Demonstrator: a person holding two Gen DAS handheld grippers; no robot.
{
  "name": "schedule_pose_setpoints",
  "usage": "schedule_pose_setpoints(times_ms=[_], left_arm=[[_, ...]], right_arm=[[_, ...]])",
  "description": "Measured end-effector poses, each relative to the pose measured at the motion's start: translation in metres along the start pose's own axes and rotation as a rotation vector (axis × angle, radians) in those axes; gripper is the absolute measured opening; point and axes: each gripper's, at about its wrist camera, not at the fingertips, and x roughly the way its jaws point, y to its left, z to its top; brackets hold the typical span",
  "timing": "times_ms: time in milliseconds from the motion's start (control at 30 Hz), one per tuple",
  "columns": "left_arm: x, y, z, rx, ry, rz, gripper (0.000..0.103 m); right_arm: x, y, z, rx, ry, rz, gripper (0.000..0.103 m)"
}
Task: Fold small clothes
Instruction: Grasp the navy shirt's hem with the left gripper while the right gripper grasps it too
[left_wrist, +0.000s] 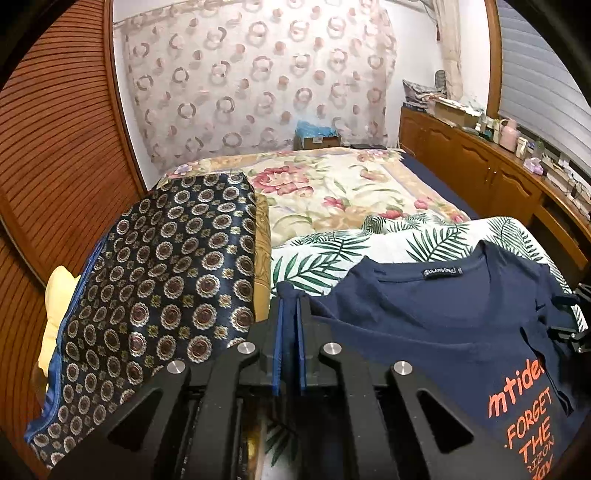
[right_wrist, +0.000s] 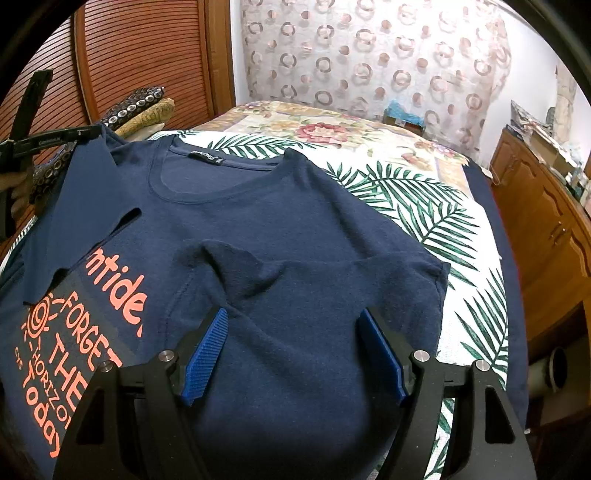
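Navy tee (right_wrist: 295, 221) barely started: my left hand-held gripper (left_wrist: 290, 295) pinching sleeve inward, right hand-held gripper (right_wrist: 295, 332) spread wide, body unfolded.

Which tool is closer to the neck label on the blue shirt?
Left. The left tool is shut on the navy T-shirt at its shoulder edge, beside the collar label. The right tool hangs open lower down, over the shirt's sleeve side.
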Motion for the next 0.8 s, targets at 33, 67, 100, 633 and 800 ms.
schedule_pose_setpoints(times_ms=[33,67,100,633,800], left_arm=[[0.000,0.000,0.000,0.000,-0.001,-0.002,0.007],[-0.001,0.001,0.000,0.002,-0.003,-0.001,0.007],[-0.002,0.001,-0.001,0.005,-0.005,0.000,0.007],[-0.012,-0.009,-0.009,0.021,-0.019,-0.053,0.007],[-0.018,-0.010,-0.012,0.021,-0.023,-0.074,0.007]], right_arm=[[-0.001,-0.002,0.000,0.005,-0.002,0.003,0.075],[-0.001,-0.005,0.001,0.019,-0.005,0.006,0.075],[-0.002,-0.009,0.001,0.037,-0.007,0.009,0.075],[0.021,-0.071,0.019,0.126,0.042,-0.098,0.075],[0.024,-0.072,0.022,0.121,0.026,-0.068,0.065]])
